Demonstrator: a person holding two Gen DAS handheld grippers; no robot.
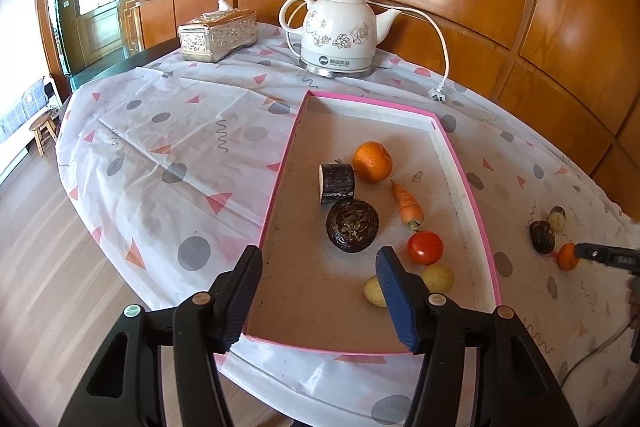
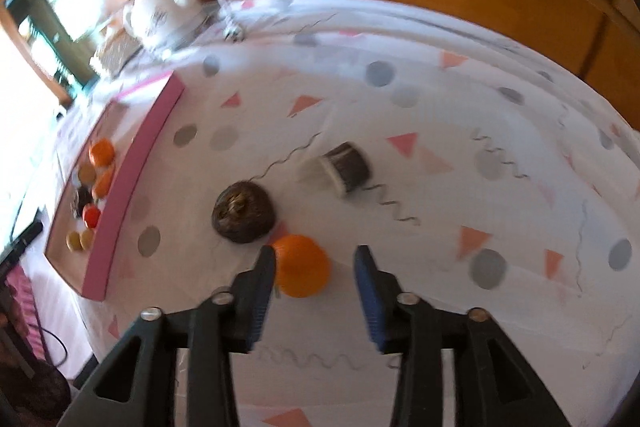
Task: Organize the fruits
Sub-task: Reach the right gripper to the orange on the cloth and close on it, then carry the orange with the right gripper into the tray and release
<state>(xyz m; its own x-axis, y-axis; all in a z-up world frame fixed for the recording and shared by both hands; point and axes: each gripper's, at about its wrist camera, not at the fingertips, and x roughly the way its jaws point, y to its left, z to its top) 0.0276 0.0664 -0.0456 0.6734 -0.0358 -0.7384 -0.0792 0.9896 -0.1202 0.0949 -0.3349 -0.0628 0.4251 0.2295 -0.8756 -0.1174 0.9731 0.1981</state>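
Right gripper (image 2: 315,259) open around tangerine (image 2: 304,266).

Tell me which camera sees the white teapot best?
The left wrist view. There the white teapot stands sharp and whole at the back of the table, so you can see its flowers, handle, spout and lid. In the right wrist view it is small, blurry and pushed into the top left corner.

A white floral kettle (image 1: 340,27) and a silver tissue box (image 1: 218,34) stand on the patterned tablecloth (image 1: 160,147).
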